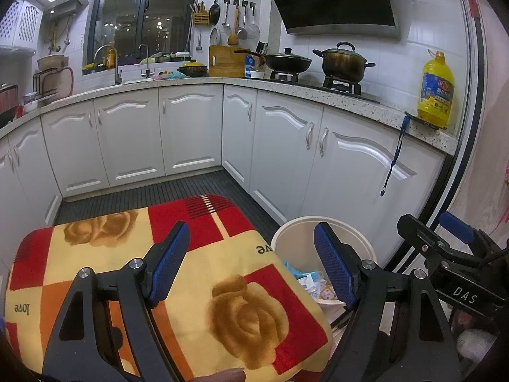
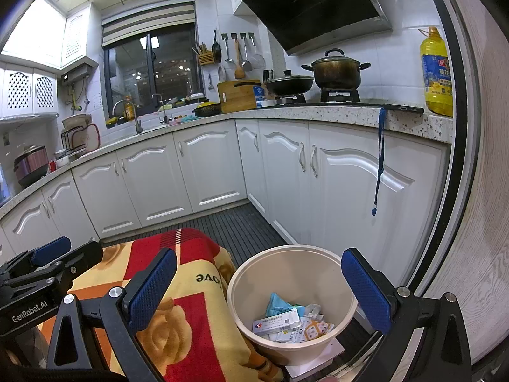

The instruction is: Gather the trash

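A cream trash bin (image 2: 241, 289) stands on the floor beside a table covered by a red and yellow rose cloth (image 2: 197, 324). Paper wrappers and packets (image 2: 286, 323) lie in the bin. My right gripper (image 2: 259, 289) is open and empty, held above the bin's near side. My left gripper (image 1: 251, 261) is open and empty above the cloth's (image 1: 222, 302) right edge, with the bin (image 1: 286, 242) to its right. The right gripper's body (image 1: 445, 254) shows at the right of the left wrist view.
White L-shaped kitchen cabinets (image 2: 206, 165) with a speckled counter ring a dark ribbed floor mat (image 2: 241, 226). A stove with pots (image 2: 337, 73), a yellow oil bottle (image 2: 437, 73) and a phone with a blue strap (image 2: 380, 159) sit on the counter. A wooden panel (image 2: 477, 222) stands right.
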Demonstrator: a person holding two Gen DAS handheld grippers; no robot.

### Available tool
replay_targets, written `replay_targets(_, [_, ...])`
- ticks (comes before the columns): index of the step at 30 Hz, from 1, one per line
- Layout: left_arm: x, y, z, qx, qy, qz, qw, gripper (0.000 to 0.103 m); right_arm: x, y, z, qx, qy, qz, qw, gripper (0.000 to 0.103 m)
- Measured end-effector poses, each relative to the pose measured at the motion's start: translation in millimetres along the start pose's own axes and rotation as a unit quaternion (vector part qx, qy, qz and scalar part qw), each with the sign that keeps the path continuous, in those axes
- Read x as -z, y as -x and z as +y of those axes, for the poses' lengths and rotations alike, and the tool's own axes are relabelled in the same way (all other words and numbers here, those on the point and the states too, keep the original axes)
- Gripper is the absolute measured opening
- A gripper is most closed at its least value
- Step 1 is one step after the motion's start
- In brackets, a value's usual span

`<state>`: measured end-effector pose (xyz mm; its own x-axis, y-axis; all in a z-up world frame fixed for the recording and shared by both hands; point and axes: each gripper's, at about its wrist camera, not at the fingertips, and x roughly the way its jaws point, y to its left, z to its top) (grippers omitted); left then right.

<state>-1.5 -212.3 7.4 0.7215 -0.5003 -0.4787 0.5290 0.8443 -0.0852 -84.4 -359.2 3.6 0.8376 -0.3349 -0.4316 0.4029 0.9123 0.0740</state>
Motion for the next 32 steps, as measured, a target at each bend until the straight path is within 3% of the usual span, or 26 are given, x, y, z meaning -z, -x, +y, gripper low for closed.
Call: replay_targets(32, [6,-6,5,0.004,-0.007,0.000,1.0000,0.080,6,-11,-2,0.002,-0.001,0.015,1.000,0.103])
